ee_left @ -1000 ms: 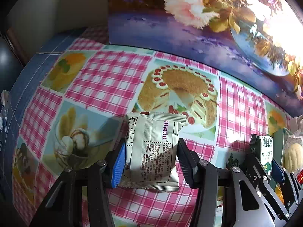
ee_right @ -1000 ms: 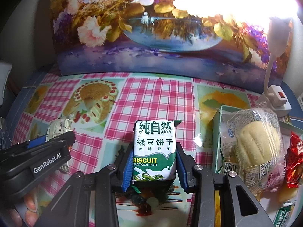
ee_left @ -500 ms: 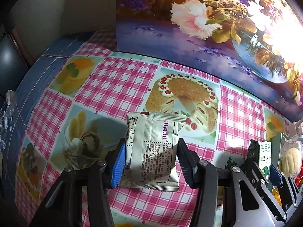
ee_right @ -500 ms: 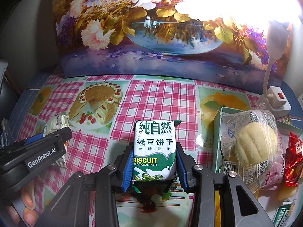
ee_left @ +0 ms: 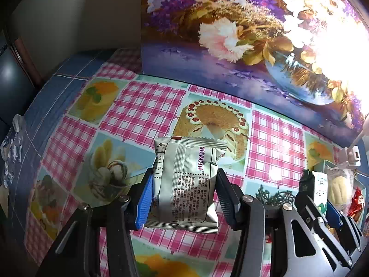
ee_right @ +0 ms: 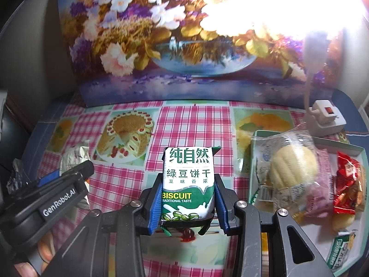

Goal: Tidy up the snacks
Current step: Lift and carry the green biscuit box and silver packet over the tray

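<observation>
A: Left gripper (ee_left: 183, 196): jaws closed on a silver snack packet (ee_left: 185, 184). Packet stands upright between the blue pads, printed back facing the camera, above the pink checked tablecloth (ee_left: 143, 113).

B: Right gripper (ee_right: 188, 199)?

A: Clamped on a green-and-white biscuit pack (ee_right: 188, 184), "BISCUIT" readable, held upright over the cloth. Whether either packet touches the cloth, I cannot tell.

B: Positions relative to each other?

A: In the right wrist view the left gripper sits low on the left, silver packet poking out past its tip. In the left wrist view the right gripper and its biscuit pack show at the far right edge.

B: Anything else there?

A: A pale green tray (ee_right: 346, 144) to the right of the biscuit pack, holding a wrapped yellow bun (ee_right: 293, 168), a red wrapped snack (ee_right: 346, 184) and other packets. White power strip (ee_right: 325, 117) behind the tray. Flower painting (ee_right: 161, 41) propped at the back of the table.
</observation>
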`<state>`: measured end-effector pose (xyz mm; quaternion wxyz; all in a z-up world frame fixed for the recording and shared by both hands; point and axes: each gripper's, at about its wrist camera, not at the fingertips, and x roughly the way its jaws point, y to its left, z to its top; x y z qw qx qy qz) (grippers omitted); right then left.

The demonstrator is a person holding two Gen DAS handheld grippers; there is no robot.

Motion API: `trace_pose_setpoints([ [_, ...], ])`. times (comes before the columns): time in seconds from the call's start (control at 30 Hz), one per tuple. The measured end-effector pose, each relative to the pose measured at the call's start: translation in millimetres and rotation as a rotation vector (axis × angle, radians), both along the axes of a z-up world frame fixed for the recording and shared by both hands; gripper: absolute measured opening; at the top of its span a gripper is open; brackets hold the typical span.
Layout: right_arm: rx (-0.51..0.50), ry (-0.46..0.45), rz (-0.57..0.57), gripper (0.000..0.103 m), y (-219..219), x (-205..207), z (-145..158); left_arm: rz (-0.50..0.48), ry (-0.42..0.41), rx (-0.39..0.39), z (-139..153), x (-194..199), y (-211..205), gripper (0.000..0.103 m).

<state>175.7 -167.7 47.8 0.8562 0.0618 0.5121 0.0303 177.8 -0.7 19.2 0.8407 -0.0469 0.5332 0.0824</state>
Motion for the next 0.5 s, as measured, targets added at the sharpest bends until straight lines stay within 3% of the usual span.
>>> trace_pose_setpoints([
  [0.5, 0.028, -0.051, -0.073, 0.042, -21.2, -33.4, 62.3, -0.033, -0.024, 0.015, 42.2, -33.1, -12.6, 0.054],
])
